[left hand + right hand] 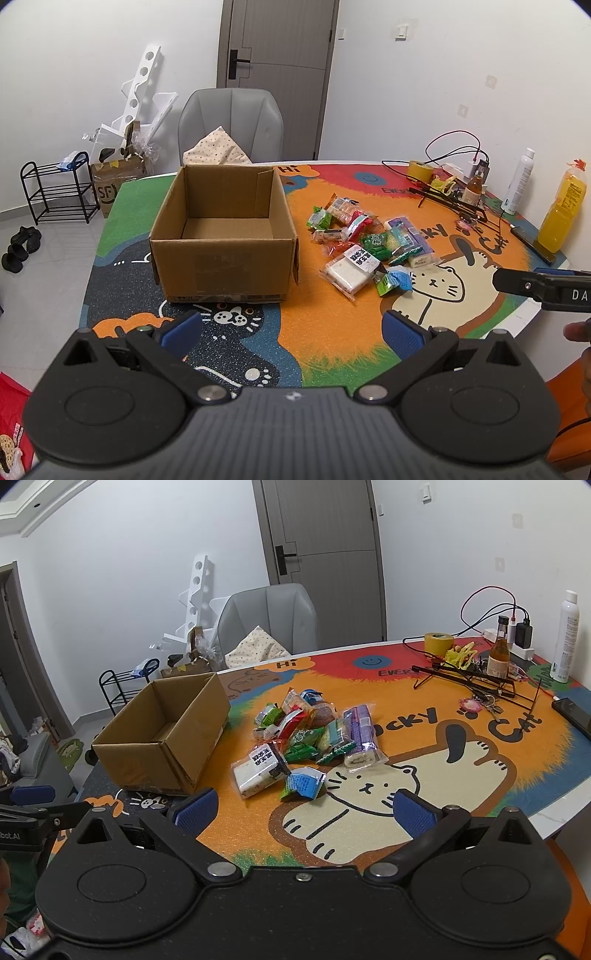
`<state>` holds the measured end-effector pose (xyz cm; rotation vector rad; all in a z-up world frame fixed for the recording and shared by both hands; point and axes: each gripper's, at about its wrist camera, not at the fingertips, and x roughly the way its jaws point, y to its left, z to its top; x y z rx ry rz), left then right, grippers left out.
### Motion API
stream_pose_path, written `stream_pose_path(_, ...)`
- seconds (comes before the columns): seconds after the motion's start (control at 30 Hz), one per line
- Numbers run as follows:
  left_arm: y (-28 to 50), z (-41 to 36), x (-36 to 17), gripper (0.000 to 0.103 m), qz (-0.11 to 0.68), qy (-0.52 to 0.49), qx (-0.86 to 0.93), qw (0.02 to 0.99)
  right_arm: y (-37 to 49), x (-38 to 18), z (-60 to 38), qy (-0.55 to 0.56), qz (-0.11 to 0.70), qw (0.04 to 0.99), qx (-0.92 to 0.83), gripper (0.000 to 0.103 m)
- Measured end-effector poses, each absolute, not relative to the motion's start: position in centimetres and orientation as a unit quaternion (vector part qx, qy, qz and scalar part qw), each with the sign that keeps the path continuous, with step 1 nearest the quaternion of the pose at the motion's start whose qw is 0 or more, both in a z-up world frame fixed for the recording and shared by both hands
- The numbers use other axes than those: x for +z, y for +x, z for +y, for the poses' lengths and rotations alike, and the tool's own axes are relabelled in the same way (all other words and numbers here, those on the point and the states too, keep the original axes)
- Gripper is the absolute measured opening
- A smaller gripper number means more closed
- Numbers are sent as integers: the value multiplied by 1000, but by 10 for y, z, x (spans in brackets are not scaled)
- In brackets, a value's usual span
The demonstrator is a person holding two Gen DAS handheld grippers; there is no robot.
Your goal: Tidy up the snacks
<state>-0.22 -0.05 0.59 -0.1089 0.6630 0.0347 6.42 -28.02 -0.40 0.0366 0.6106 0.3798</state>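
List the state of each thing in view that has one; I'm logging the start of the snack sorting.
cardboard box: open-topped, empty inside
snack packets: sealed, piled loose on the mat beside the box
left gripper: open, holding nothing
right gripper: open, holding nothing
door: closed
orange drink bottle: upright, full
white spray bottle: upright, capped

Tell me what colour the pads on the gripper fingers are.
Blue, on black fingers. It shows best in the right wrist view, and the left gripper's fingers match.
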Motion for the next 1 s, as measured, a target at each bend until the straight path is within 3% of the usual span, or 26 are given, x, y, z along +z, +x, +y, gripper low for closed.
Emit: stream_pose_path(1.0,14,-3,-11,103,319,-55,7,946,76,-21,-282,31,299,933,196,103)
